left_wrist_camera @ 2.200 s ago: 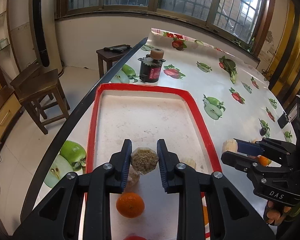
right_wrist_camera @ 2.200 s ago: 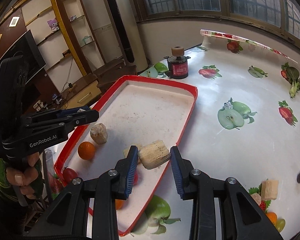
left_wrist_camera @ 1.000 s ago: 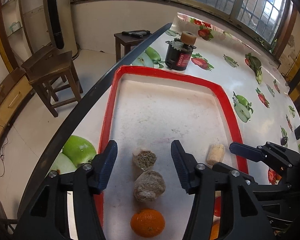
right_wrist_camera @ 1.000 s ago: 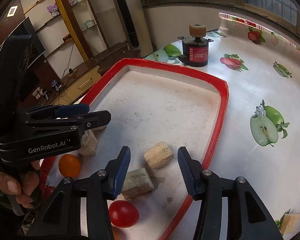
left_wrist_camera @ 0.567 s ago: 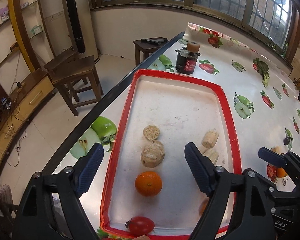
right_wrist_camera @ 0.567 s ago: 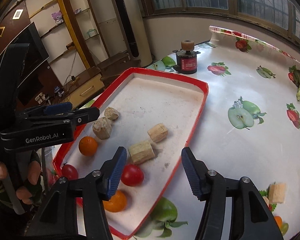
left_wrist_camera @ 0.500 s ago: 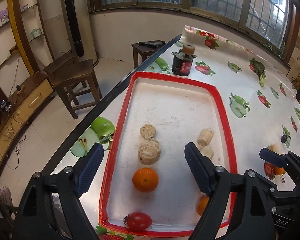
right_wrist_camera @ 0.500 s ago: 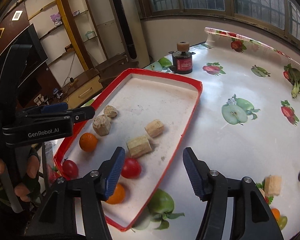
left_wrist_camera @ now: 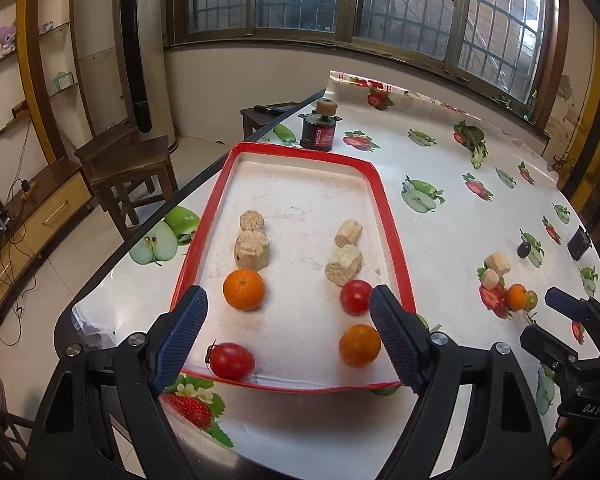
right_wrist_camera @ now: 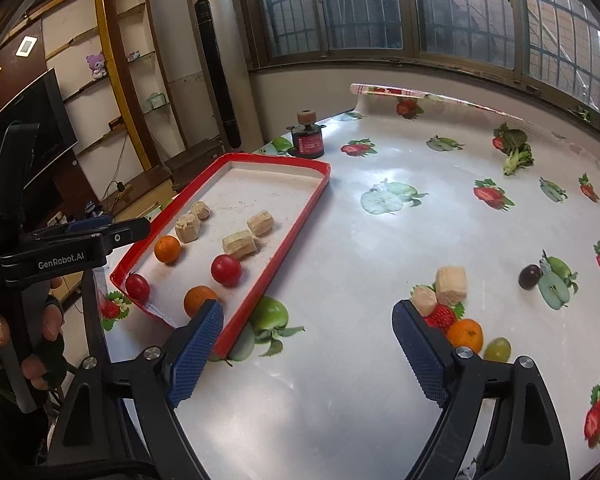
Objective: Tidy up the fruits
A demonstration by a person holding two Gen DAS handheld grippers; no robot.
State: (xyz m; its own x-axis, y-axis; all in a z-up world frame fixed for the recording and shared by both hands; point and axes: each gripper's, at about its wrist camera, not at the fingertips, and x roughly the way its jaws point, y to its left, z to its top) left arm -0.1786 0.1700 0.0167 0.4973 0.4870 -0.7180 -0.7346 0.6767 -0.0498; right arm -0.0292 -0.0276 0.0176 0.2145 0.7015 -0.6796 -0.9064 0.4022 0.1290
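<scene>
Left wrist view: tray (left_wrist_camera: 392, 224) holds eight pieces in two rows — loose pile (right_wrist_camera: 454, 312) still on table; left gripper (left_wrist_camera: 288, 336) and right gripper (right_wrist_camera: 308, 348) jaws both apart, empty.

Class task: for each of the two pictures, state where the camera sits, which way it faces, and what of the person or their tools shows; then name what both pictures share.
Left wrist view: sits on the left hand-held gripper, open, facing along the red tray toward the windows; the right hand-held gripper's tip shows at right.
Right wrist view: sits on the right hand-held gripper, open, facing across the table right of the tray; the left hand shows.
Shared: tray, its oranges and tomatoes, dark jar.
</scene>
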